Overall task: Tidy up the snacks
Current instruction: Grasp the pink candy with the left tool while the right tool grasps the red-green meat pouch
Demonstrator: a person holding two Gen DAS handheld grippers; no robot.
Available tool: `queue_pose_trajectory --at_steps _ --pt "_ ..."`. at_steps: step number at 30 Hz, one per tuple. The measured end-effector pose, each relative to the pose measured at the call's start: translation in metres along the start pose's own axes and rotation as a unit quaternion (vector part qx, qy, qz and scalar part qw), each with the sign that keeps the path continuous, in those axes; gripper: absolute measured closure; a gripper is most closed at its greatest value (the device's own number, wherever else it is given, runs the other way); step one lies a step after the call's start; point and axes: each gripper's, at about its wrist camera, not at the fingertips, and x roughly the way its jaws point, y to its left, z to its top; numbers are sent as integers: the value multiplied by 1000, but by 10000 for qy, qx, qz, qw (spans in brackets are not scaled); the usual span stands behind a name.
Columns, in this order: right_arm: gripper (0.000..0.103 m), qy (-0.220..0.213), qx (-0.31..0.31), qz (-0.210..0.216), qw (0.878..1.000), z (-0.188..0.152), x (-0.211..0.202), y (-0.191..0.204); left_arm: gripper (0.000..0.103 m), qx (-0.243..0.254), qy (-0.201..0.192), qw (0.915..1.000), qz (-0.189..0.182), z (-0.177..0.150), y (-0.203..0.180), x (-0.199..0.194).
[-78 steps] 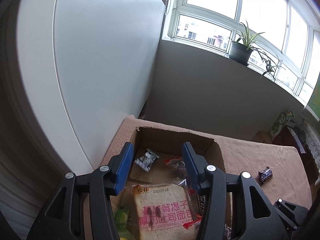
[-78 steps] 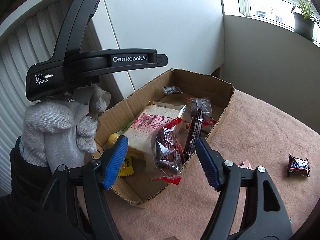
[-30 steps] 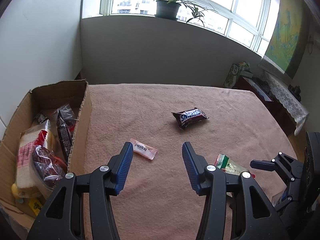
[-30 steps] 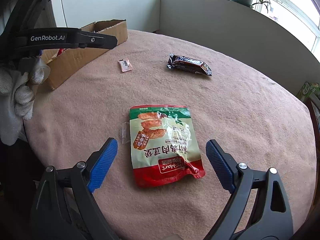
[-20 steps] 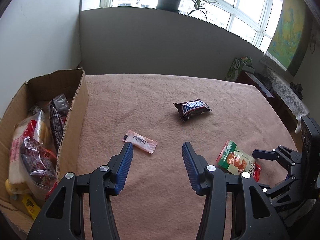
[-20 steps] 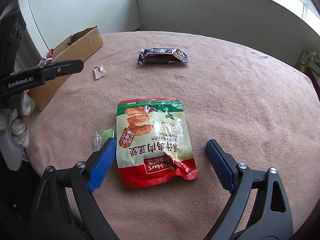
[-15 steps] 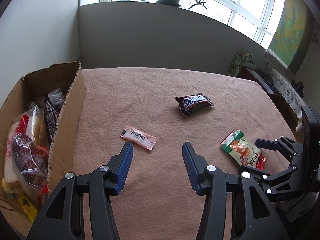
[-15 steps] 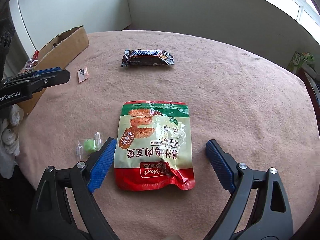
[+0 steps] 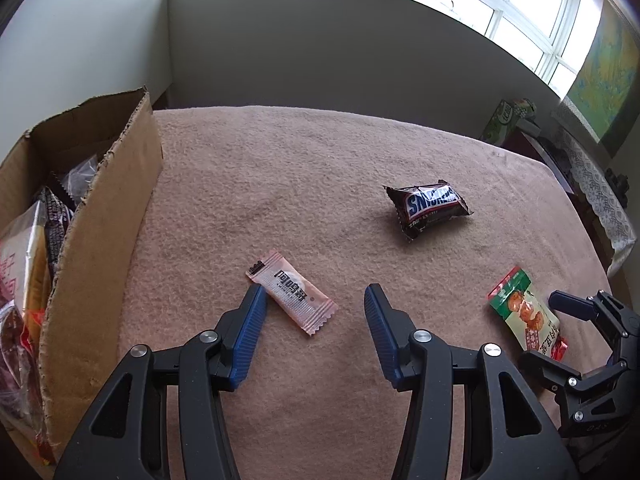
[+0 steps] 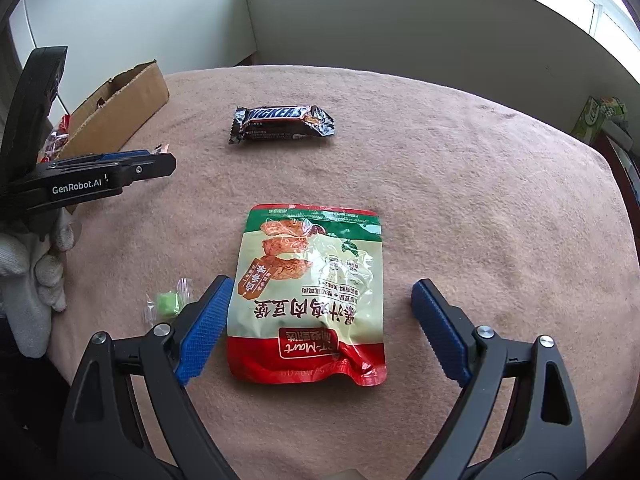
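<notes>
My left gripper (image 9: 314,298) is open and empty, with a small pink candy sachet (image 9: 291,292) lying between its fingers on the tan cloth. A Snickers bar (image 9: 428,207) lies farther ahead to the right; it also shows in the right wrist view (image 10: 282,123). My right gripper (image 10: 322,292) is open and empty, its fingers on either side of a red and green snack pouch (image 10: 310,294), which also shows in the left wrist view (image 9: 526,314). A cardboard box (image 9: 100,216) with several bagged snacks stands at the left.
A small green wrapped candy (image 10: 167,304) lies left of my right gripper. The cloth-covered table (image 9: 304,168) ends at a grey wall behind. A green carton (image 9: 508,118) and a side table stand at the far right.
Both grippers have left the box and swung out over the table. The left one has come down over the pink sachet; the right one has settled over the pouch.
</notes>
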Motion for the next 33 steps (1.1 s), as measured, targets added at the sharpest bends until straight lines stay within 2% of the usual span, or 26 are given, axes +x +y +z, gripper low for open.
queue_pose_trajectory --at_steps 3,7,13,15,18,20,24,33 --pt "11 5 -49 -61 10000 0 1 2 53 115 -22 9999 33 4 -7 6" --pt "11 48 -188 -188 9996 2 6 9 56 484 -61 9985 261 0 -23 8" --pt "10 67 -210 -237 9995 5 10 12 80 558 -115 9978 331 -1 -27 8" --pt "14 40 -216 -217 9995 4 8 12 85 568 -123 9978 331 -2 -25 7" --pt "27 -32 -171 -229 9996 4 5 12 85 617 -137 9974 338 -2 -26 7" --pt "28 -50 -155 -224 9996 4 4 12 85 650 -141 9972 334 -1 -27 8" --pt "40 -121 -44 -225 9997 3 -1 9 85 651 -178 9972 318 -2 -28 7" --pt "45 -296 117 -220 9992 -4 -8 8 85 676 -293 9969 271 -4 -27 -7"
